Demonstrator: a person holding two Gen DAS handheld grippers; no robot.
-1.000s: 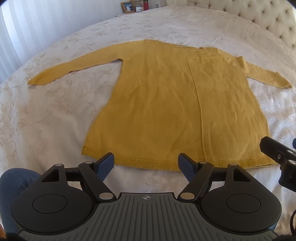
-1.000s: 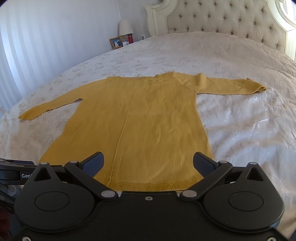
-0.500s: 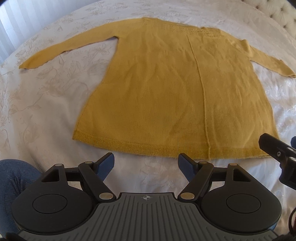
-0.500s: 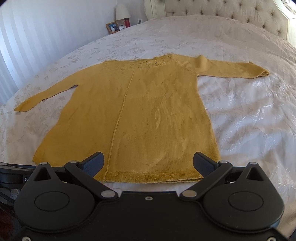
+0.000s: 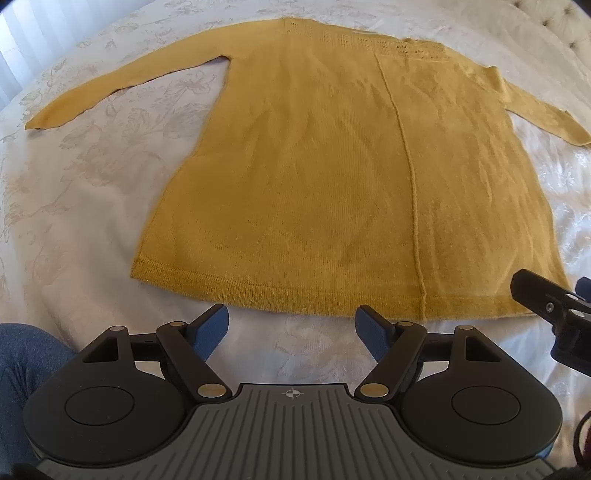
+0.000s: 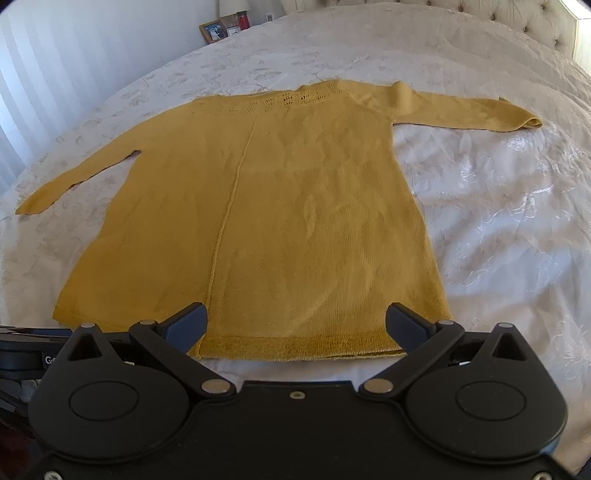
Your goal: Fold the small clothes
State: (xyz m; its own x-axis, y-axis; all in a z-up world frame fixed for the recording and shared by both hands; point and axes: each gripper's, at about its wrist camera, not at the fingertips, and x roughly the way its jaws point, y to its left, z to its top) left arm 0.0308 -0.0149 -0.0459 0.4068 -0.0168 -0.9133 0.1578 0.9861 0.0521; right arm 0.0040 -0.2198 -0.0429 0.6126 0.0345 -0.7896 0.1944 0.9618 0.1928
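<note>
A mustard-yellow knit sweater [image 5: 332, 166] [image 6: 280, 221] lies flat on the white bedspread, hem toward me, both sleeves spread out to the sides. My left gripper [image 5: 291, 325] hangs open just short of the hem's left half, nothing between its blue fingertips [image 5: 212, 326]. In the right wrist view my right gripper [image 6: 295, 325] is open over the hem's right half, the fingertips [image 6: 406, 325] standing above the fabric's right corner. Part of the right gripper's black body shows at the right edge of the left wrist view.
White floral bedspread [image 6: 498, 221] surrounds the sweater on all sides. A tufted headboard [image 6: 480, 14] stands at the far end. Beside the bed, a nightstand carries a picture frame [image 6: 213, 31] and a red jar [image 6: 242, 19]. A denim-clad knee [image 5: 22, 354] sits at lower left.
Both grippers have tilted downward and sunk toward the hem, so the sweater fills more of each view. Jaws stayed open.
</note>
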